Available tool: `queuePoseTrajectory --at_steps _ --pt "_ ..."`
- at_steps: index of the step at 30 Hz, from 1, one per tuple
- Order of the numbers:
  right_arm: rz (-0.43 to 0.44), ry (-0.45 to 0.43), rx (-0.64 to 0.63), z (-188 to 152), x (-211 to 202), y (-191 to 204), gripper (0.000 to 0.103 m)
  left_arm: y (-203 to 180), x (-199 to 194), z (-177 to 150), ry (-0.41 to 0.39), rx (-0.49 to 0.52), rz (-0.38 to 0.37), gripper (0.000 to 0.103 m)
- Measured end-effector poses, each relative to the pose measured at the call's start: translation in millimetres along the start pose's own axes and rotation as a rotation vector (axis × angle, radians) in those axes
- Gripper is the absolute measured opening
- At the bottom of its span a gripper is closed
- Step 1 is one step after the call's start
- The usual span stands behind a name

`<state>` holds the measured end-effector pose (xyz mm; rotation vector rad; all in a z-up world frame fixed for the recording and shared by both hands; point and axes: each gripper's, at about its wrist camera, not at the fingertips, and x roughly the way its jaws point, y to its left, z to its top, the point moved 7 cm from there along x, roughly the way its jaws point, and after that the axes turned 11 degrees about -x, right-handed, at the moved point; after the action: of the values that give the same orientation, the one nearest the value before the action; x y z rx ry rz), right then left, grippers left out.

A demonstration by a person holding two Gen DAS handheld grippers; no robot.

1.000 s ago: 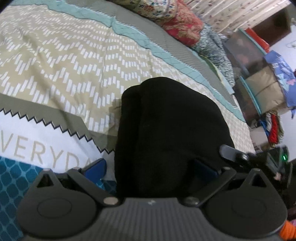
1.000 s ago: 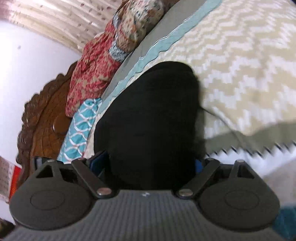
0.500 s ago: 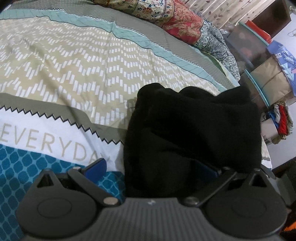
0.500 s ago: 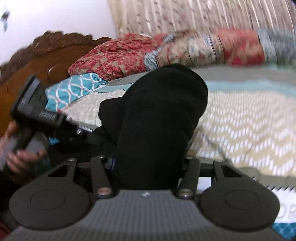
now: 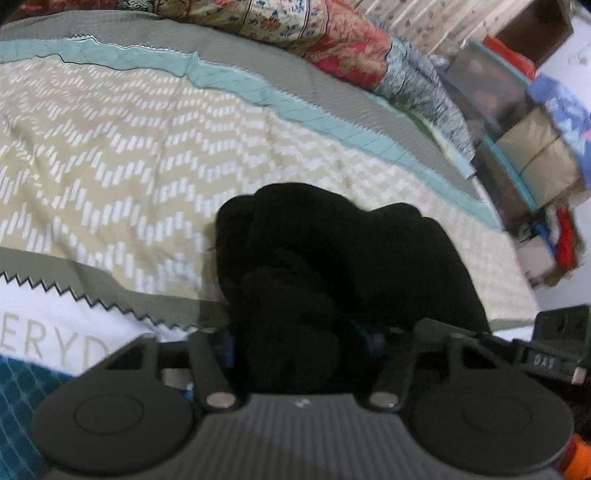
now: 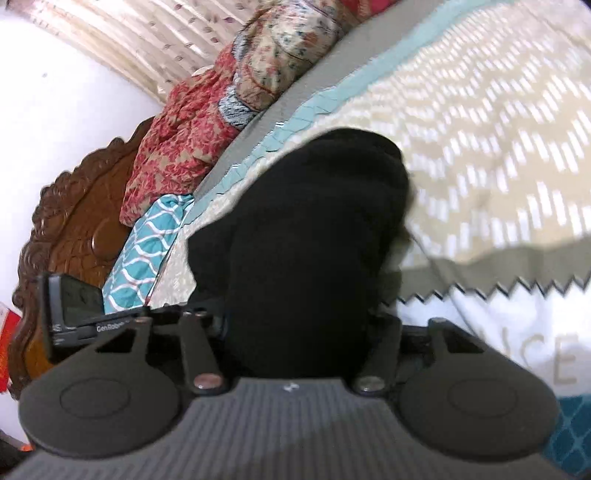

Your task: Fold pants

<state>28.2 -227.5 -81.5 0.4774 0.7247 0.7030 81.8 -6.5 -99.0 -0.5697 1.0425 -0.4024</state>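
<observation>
The black pants point(image 5: 332, 258) are bunched in thick folds over the patterned bedspread point(image 5: 110, 147). My left gripper point(image 5: 299, 343) is shut on a thick wad of the black cloth, which hides its fingertips. In the right wrist view the same black pants point(image 6: 314, 229) fill the centre, and my right gripper point(image 6: 299, 325) is shut on another part of them. The right gripper's body shows at the right edge of the left wrist view point(image 5: 554, 350). The left gripper's body shows at the left of the right wrist view point(image 6: 74, 302).
Floral pillows and quilts point(image 5: 314, 33) lie along the bed's far side. Stacked storage boxes and clothes point(image 5: 524, 147) stand beyond the bed. A carved wooden headboard point(image 6: 66, 229) and a teal patterned pillow point(image 6: 147, 243) are at the left of the right wrist view.
Both grippers have narrowed on the black cloth. The right gripper has swung and tilted, so its view now looks down along the bed. The pants have bunched into a tighter lump.
</observation>
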Motion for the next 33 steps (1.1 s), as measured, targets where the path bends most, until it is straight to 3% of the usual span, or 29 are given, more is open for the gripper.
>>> queuePoseTrajectory --at_steps 3,7,11,14,19,24,26,28,33 --pt "0.038 -0.074 -0.119 20.6 -8.4 29.0 0.052 -13.5 -21.3 14.3 -0.044 -0.03 -0.065 0.046" --pt "0.027 -0.172 -0.277 63.5 -9.0 48.4 0.052 -39.0 -38.3 60.5 -0.14 0.026 -0.099 0.046" --pt "0.014 -0.255 -0.352 118.3 1.9 38.3 0.052 -62.8 -31.4 121.8 -0.229 0.103 -0.092 0.046" --pt "-0.032 -0.291 -0.383 155.4 30.4 16.2 0.052 -74.4 -7.1 161.8 -0.278 0.163 -0.047 0.046" --pt "-0.147 -0.239 -0.374 175.1 72.4 -49.5 0.052 -68.6 71.1 202.0 -0.224 0.207 0.088 0.046" --pt "-0.241 -0.13 -0.192 173.9 106.7 -116.5 0.052 -52.0 137.8 202.8 -0.171 0.252 0.234 0.049" --pt "-0.278 -0.088 -0.113 171.2 113.9 -136.5 0.052 -46.6 151.3 202.7 -0.171 0.254 0.277 0.056" --pt "-0.259 -0.076 -0.026 169.2 112.0 -148.3 0.054 -46.2 155.9 201.3 -0.178 0.249 0.291 0.059" --pt "-0.274 -0.062 -0.026 166.6 109.9 -145.4 0.058 -50.1 155.5 197.2 -0.197 0.251 0.342 0.061"
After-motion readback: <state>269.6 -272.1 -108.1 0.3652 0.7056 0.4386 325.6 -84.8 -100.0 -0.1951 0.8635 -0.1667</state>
